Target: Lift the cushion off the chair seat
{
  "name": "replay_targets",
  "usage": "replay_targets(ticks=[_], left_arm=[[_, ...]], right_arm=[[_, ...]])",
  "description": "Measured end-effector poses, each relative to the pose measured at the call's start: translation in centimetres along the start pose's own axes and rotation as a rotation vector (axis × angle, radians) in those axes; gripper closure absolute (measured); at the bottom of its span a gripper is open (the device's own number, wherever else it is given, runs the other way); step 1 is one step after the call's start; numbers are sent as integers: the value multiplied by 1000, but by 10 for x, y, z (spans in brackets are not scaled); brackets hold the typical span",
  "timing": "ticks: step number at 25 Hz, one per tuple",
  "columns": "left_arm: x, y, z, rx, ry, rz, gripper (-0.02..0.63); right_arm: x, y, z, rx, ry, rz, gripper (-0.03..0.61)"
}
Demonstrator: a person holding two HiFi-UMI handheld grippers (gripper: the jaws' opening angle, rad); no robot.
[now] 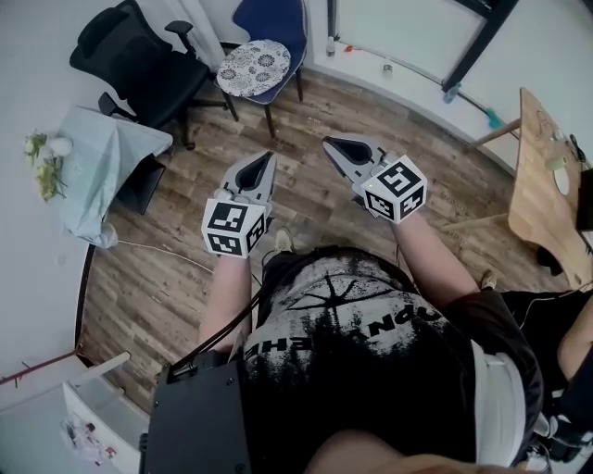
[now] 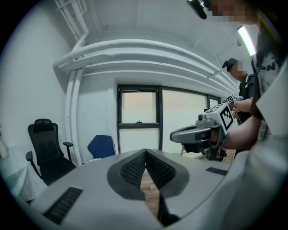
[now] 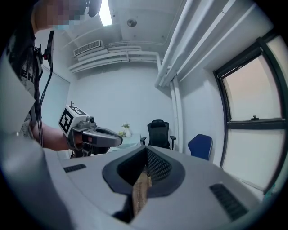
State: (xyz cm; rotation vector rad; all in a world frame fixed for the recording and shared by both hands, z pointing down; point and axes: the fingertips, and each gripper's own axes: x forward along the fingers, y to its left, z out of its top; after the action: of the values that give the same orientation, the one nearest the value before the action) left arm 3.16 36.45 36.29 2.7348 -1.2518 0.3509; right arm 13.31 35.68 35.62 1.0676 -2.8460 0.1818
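A round cushion (image 1: 253, 67) with a dark floral print lies on the seat of the blue chair (image 1: 275, 28) at the far side of the room. My left gripper (image 1: 269, 159) and right gripper (image 1: 332, 144) are held side by side in front of my body. Both point toward the chair, well short of it. Each is shut with nothing between its pads. In the left gripper view the jaws (image 2: 145, 152) meet at the tip, with the blue chair (image 2: 101, 146) beyond. The right gripper view shows its jaws (image 3: 147, 151) meeting too, and the blue chair (image 3: 200, 146) at the right.
A black office chair (image 1: 139, 60) stands left of the blue one. A table with a pale cloth (image 1: 97, 157) and a plant is at the left wall. A wooden table (image 1: 547, 185) is at the right. Wood floor (image 1: 306, 199) lies between me and the chairs.
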Motion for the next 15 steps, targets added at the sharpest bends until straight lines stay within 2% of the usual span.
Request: replay_targets(ticks=[8, 15], left_arm=[[2, 9, -5, -28, -4, 18, 601], [9, 43, -5, -16, 0, 12, 601]], right_arm=[[13, 1, -6, -10, 23, 30, 561], [45, 3, -2, -11, 27, 33, 561]])
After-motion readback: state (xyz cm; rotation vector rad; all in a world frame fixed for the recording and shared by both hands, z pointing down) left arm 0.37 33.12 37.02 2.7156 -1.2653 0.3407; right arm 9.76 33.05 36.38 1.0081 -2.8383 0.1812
